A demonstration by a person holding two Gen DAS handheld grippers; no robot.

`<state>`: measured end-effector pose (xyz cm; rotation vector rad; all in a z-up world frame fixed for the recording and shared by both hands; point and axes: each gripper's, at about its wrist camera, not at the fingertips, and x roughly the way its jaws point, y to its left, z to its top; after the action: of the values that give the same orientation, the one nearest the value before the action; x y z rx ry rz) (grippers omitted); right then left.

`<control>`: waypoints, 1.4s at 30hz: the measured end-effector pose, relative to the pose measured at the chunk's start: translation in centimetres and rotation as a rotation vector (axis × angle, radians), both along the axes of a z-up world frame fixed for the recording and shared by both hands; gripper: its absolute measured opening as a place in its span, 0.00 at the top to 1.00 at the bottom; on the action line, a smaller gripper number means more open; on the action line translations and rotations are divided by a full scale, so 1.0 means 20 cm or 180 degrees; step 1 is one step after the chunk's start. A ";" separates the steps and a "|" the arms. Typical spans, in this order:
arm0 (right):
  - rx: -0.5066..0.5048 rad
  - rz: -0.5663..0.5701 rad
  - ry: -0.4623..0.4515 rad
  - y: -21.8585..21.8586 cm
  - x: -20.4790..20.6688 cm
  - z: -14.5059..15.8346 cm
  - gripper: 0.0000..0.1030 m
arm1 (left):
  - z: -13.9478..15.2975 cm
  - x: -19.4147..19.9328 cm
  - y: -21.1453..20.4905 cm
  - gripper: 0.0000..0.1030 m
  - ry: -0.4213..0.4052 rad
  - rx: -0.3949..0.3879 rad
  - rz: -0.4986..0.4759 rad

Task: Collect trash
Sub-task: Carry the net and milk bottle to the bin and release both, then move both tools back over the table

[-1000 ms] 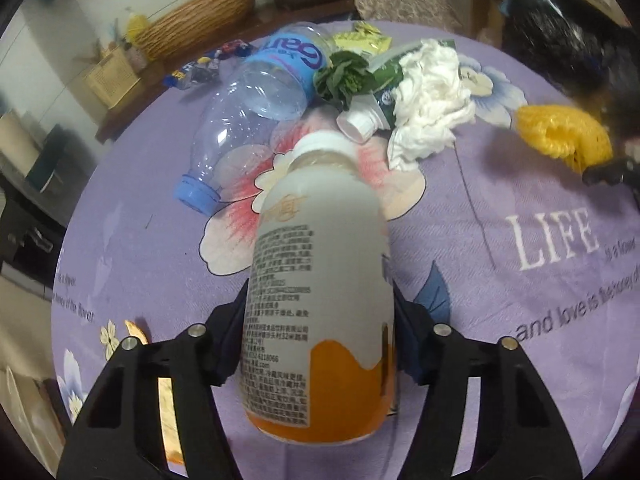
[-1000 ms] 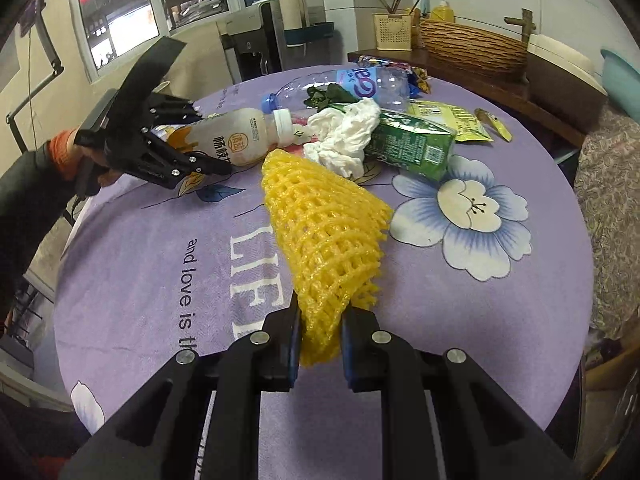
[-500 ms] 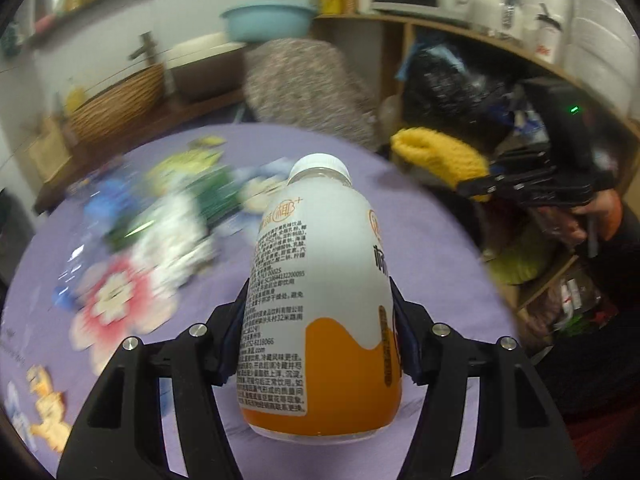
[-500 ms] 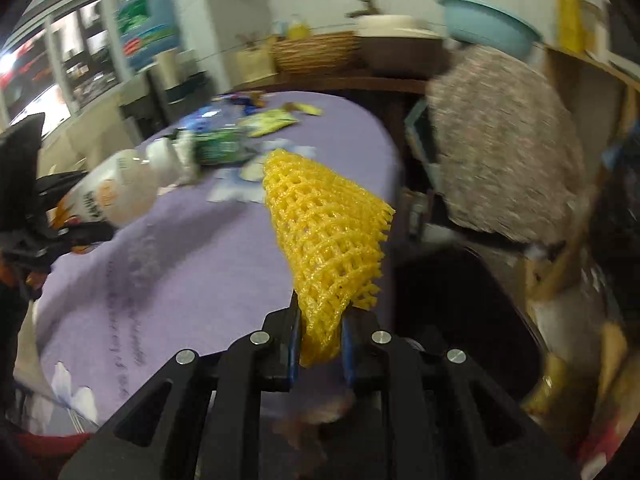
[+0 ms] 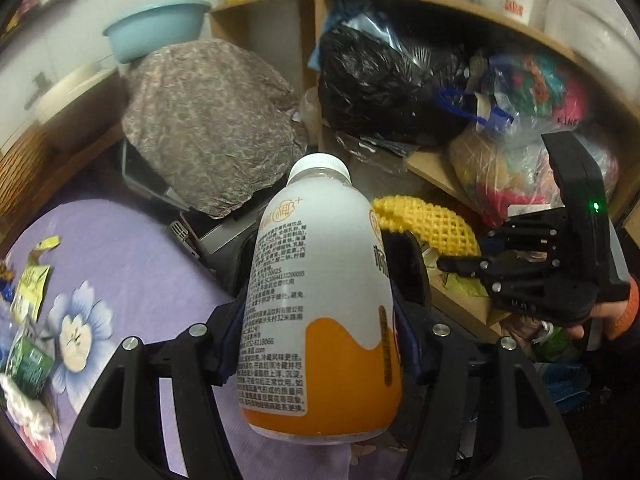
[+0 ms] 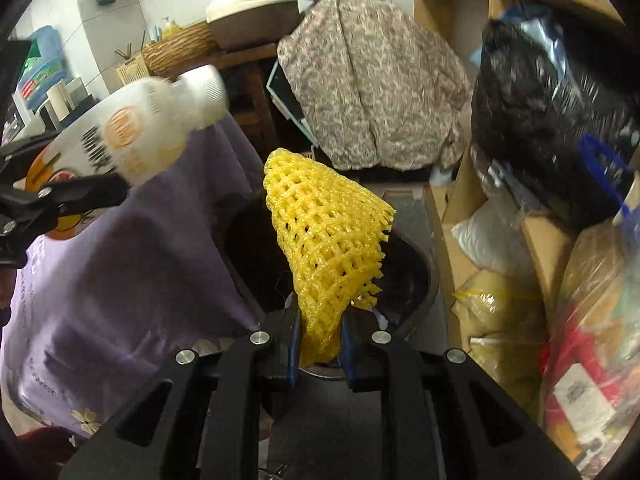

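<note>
My left gripper (image 5: pixel 320 344) is shut on a white and orange drink bottle (image 5: pixel 320 304) and holds it past the edge of the purple table (image 5: pixel 120 264), over a dark bin (image 5: pixel 240 264). My right gripper (image 6: pixel 320 344) is shut on a yellow foam fruit net (image 6: pixel 324 232) and holds it above the same black bin (image 6: pixel 404 272). The net (image 5: pixel 428 224) and the right gripper (image 5: pixel 452 266) show to the right in the left wrist view. The bottle (image 6: pixel 136 136) shows at the left in the right wrist view.
Wrappers (image 5: pixel 32 284), a green carton (image 5: pixel 28 364) and tissue (image 5: pixel 24 408) lie on the table. A patterned cloth-covered object (image 5: pixel 208 128) stands behind the bin. Wooden shelves (image 5: pixel 432 160) hold a black bag (image 5: pixel 380 88) and clear bags (image 6: pixel 592 320).
Both grippers have swung from over the table to the bin beside it, each carrying its item. The left gripper has closed in on the right one.
</note>
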<state>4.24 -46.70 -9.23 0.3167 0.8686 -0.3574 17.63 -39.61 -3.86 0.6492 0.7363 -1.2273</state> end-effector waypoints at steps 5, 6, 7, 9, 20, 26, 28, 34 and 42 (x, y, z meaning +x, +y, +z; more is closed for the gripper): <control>0.0132 -0.0004 0.0069 -0.06 0.04 -0.14 0.84 | -0.11 -0.03 -0.16 0.40 0.0054 0.0247 0.0073; 0.0152 0.0002 0.0084 -0.07 0.05 -0.17 0.83 | -0.14 -0.03 -0.18 0.40 0.0062 0.0302 0.0087; 0.0160 0.0004 0.0098 -0.07 0.06 -0.19 0.84 | -0.17 -0.02 -0.21 0.40 0.0068 0.0355 0.0121; 0.0191 -0.0006 0.0132 -0.09 0.08 -0.24 0.84 | -0.22 -0.01 -0.23 0.40 0.0121 0.0421 0.0192; 0.0267 -0.0115 0.0151 -0.16 0.15 -0.41 0.45 | -0.44 0.04 -0.36 0.40 0.0326 0.0670 0.0504; 0.0234 -0.0203 0.0186 -0.17 0.13 -0.44 0.39 | -0.41 0.06 -0.36 0.24 0.0282 0.0569 0.0572; 0.0250 -0.0216 0.0174 -0.17 0.11 -0.43 0.39 | -0.39 0.06 -0.36 0.21 0.0283 0.0536 0.0584; 0.0186 -0.0273 0.0141 -0.17 0.08 -0.38 0.38 | -0.32 0.05 -0.30 0.17 0.0264 0.0335 0.0619; -0.0057 -0.0142 -0.0013 -0.05 0.11 -0.15 0.32 | -0.16 0.04 -0.10 0.15 0.0225 0.0033 0.0699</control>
<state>6.36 -47.77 -12.22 0.3206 0.8549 -0.4057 18.45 -41.64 -7.06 0.5204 0.8503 -1.0491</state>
